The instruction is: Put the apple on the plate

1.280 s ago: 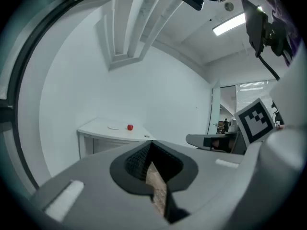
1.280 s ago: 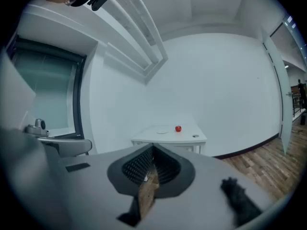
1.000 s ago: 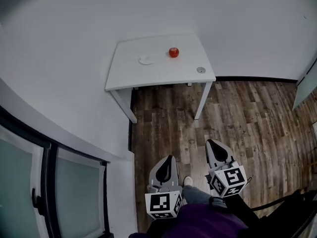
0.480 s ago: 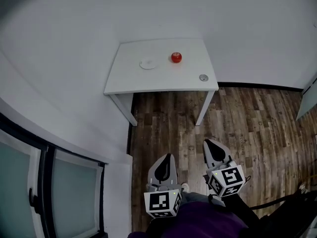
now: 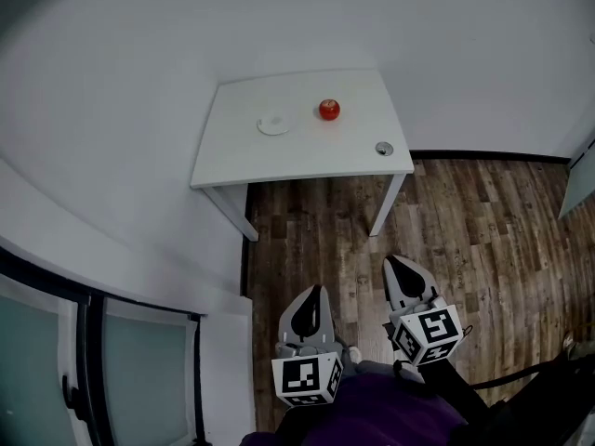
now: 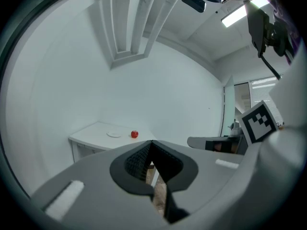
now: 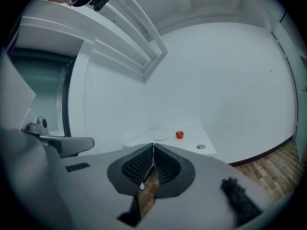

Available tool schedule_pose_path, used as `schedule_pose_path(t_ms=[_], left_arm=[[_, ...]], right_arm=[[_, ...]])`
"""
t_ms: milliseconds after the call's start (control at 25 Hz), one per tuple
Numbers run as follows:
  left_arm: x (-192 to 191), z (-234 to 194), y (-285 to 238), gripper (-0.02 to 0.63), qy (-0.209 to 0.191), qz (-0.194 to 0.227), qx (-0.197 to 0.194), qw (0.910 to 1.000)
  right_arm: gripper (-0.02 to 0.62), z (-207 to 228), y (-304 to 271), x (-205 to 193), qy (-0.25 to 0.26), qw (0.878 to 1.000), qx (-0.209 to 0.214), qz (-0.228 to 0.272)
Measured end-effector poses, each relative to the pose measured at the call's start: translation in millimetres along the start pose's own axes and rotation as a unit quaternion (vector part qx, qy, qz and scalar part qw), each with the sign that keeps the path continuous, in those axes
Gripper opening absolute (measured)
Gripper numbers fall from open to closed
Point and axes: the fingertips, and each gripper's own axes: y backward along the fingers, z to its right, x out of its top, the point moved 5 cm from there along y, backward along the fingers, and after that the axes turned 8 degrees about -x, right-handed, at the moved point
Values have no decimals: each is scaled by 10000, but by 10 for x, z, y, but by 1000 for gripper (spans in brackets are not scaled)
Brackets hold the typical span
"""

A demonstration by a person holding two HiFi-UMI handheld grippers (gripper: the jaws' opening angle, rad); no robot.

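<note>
Apple: red and round, sitting on the white table, back half of the top, a little right of the middle. It shows as a small red dot in the left gripper view and the right gripper view.
Plate: small, white, lying flat on the same top. It's to the left of the apple, near it but clearly apart, and it's bare.
Disc: a little round grey one near the table's front right corner, apart from the apple.
Table: white top on white legs, tucked into the corner against the white wall.
Floor: dark wood planks running from the table back to the person.
Left gripper: low in the head view, over the planks, well short of the table and aimed at it. Its own view shows the jaws clenched tip to tip and gripping nothing.
Right gripper: just beside the left one and slightly ahead, also pointing at the table. Its jaws are pressed together and empty.
Door: glass in a dark frame, at the lower left of the head view.
Person: a purple garment at the bottom edge, behind both marker cubes.
</note>
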Motion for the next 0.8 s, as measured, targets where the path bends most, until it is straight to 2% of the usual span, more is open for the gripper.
schedule_pose_path(t_ms=[520, 800], left_arm=[[387, -863, -716, 6, -96, 111, -118, 9998], [477, -1327, -1025, 6, -91, 52, -233, 9997]], right_arm=[[12, -171, -1089, 295, 6, 10000, -37, 64], [12, -307, -1613, 377, -36, 9999, -110, 59]])
